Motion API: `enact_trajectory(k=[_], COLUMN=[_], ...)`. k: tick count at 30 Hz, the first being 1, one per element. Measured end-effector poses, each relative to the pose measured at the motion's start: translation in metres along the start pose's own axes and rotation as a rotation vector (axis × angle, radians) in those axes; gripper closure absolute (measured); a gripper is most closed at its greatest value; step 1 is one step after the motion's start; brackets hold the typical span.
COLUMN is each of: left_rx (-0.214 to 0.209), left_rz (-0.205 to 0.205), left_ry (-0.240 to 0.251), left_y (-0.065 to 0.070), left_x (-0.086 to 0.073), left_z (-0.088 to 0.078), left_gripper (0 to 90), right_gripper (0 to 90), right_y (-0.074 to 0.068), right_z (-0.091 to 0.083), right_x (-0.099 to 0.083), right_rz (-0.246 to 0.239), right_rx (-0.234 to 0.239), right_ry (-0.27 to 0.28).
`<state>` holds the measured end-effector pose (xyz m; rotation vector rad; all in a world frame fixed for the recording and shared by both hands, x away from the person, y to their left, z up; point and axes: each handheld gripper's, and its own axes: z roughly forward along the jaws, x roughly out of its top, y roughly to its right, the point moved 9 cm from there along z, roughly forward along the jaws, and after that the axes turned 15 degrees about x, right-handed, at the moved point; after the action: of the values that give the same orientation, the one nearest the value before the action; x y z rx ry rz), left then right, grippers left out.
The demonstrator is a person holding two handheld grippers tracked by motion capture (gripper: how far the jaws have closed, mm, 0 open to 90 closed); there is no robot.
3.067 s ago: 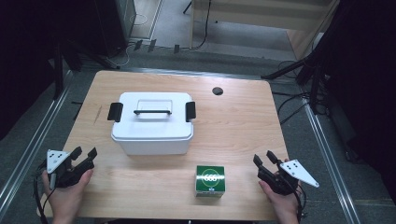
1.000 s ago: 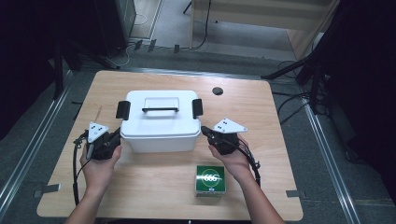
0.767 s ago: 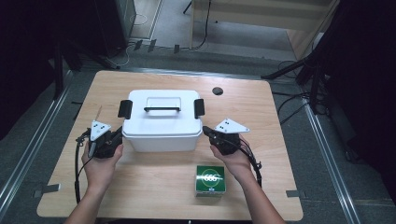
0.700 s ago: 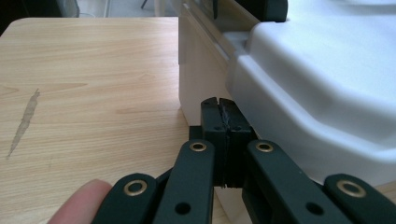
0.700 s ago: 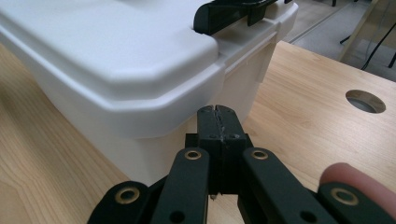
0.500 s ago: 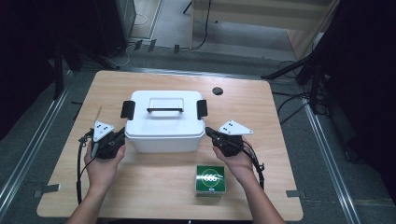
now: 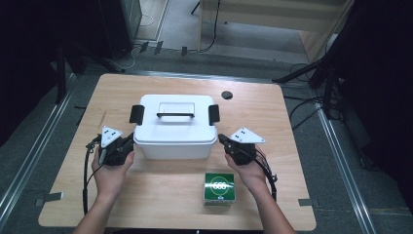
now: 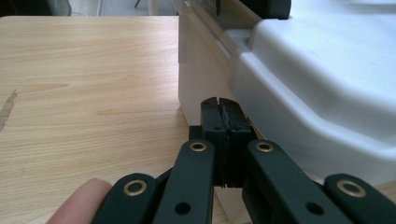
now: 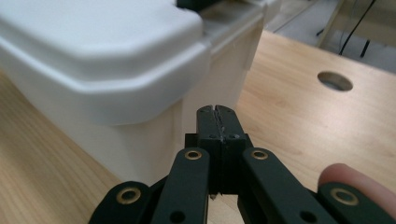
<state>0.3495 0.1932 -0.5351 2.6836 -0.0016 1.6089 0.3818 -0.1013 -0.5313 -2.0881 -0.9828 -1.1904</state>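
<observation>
White box (image 7: 175, 127) has slid right; both grippers' fingers (image 8: 219, 122) pressed together; high view adds green carton (image 7: 219, 187)

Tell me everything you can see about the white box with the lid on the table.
The white box looks like plastic, rectangular with rounded corners. Its lid is on, with a dark handle on top and a black latch at each end. It stands upright near the middle of the wooden table. The shut left gripper and right gripper are close beside its lower front corners.
</observation>
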Motion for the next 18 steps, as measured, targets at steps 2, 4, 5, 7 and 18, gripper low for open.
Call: enact_trajectory(k=[2, 4, 5, 7, 18], left_rx=[-0.011, -0.003, -0.006, -0.008, -0.016], left_rz=[0.004, 0.01, 0.005, 0.006, 0.003], left_ry=[0.0, 0.002, 0.0, -0.001, 0.004], left_y=[0.002, 0.003, 0.003, 0.003, 0.006], left_x=[0.0, 0.0, 0.0, -0.001, -0.005], left_z=[0.0, 0.0, 0.0, 0.001, -0.001], left_gripper=[90.0, 90.0, 90.0, 90.0, 90.0], right_gripper=[90.0, 90.0, 90.0, 90.0, 90.0], right_y=[-0.001, -0.003, -0.003, -0.002, -0.009], right_z=[0.005, 0.006, 0.007, 0.006, -0.004], right_x=[-0.001, 0.0, 0.0, -0.001, -0.001], right_rz=[-0.01, -0.008, -0.007, 0.009, -0.019], right_rx=[0.016, 0.008, 0.005, 0.026, 0.05], right_ry=[0.0, 0.0, 0.0, 0.013, 0.016])
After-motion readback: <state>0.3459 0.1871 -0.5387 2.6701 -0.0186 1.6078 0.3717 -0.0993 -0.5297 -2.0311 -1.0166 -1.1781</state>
